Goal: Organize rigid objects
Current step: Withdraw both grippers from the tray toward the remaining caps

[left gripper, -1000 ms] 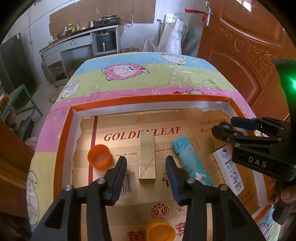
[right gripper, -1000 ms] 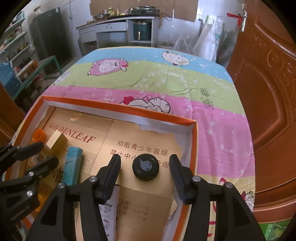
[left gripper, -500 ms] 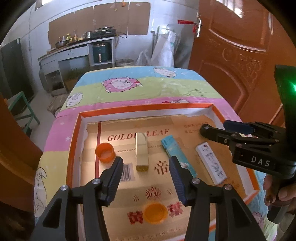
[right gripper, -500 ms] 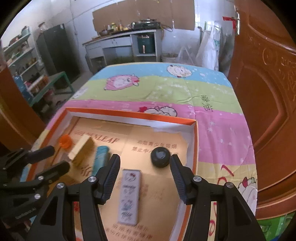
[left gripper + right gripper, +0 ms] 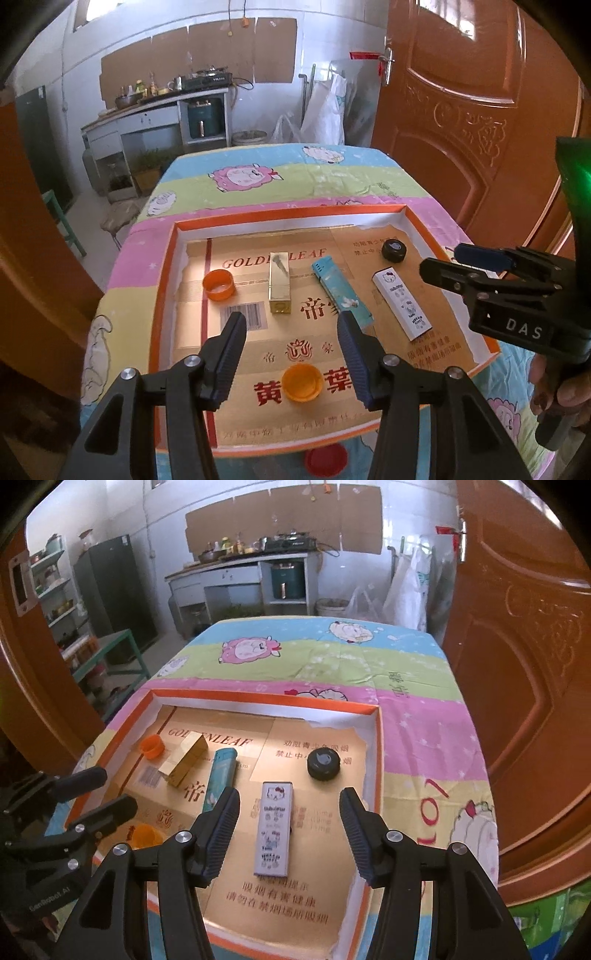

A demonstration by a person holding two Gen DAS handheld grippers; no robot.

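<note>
An orange-rimmed cardboard tray (image 5: 167, 280) (image 5: 376, 760) lies on the table. In it are a gold box (image 5: 279, 282) (image 5: 184, 758), a teal lighter (image 5: 340, 291) (image 5: 219, 777), a white Hello Kitty box (image 5: 402, 303) (image 5: 275, 827), a black round cap (image 5: 394, 250) (image 5: 324, 763), an orange ring (image 5: 218, 283) (image 5: 152, 746) and an orange cap (image 5: 302, 382) (image 5: 146, 835). My left gripper (image 5: 291, 354) is open and empty above the tray's near part. My right gripper (image 5: 288, 830) is open and empty above the Hello Kitty box.
A red lid (image 5: 325, 459) lies on the cartoon tablecloth (image 5: 258, 184) just outside the tray's near edge. A brown door (image 5: 461, 129) stands close on the right. A kitchen counter (image 5: 240, 576) and a green stool (image 5: 122, 653) stand beyond the table.
Both grippers have pulled back and up from the tray, so the whole tray and its objects now show. Both stay open and empty.
</note>
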